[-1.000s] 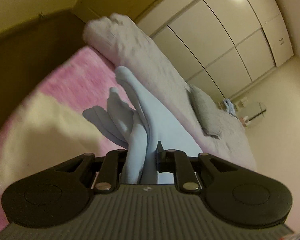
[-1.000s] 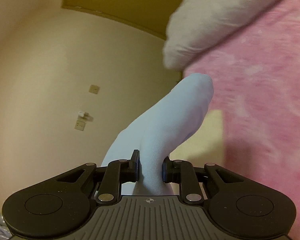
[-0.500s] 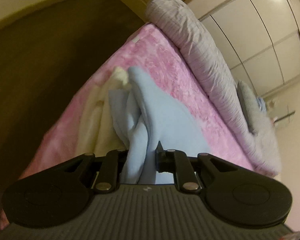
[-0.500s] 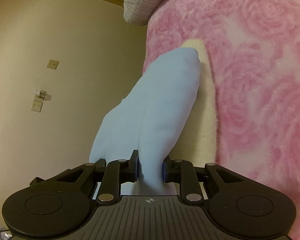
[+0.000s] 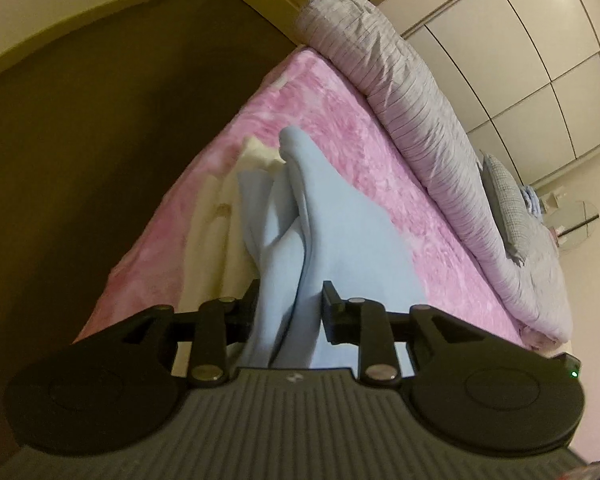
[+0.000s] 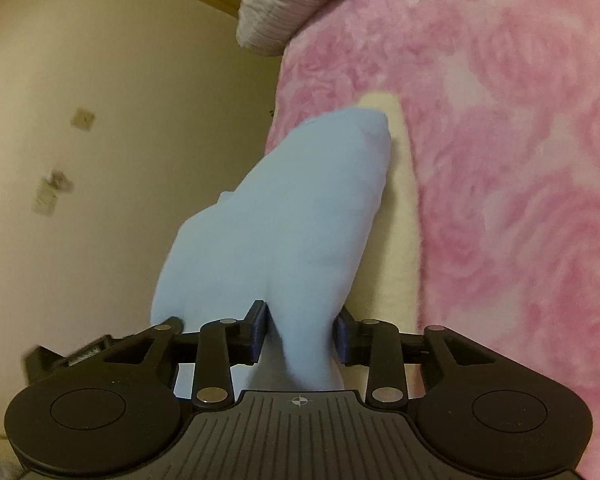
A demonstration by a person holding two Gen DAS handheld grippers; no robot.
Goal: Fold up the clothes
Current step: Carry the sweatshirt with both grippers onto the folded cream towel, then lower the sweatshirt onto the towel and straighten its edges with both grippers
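Left gripper clamped blue cloth; right gripper clamped same cloth, over pink blanket.

The garment is soft, matt, pale-blue knit cloth. The blanket is fluffy pink plush; the duvet is crinkled striped cotton. Both grippers are matt black plastic with shiny metal pins.

Pale blue garment, plain. Pink blanket with rose pattern and a cream patch. Grey-lilac duvet, thin dark stripes. Grey checked pillow. Cream wardrobe doors. Black claws.
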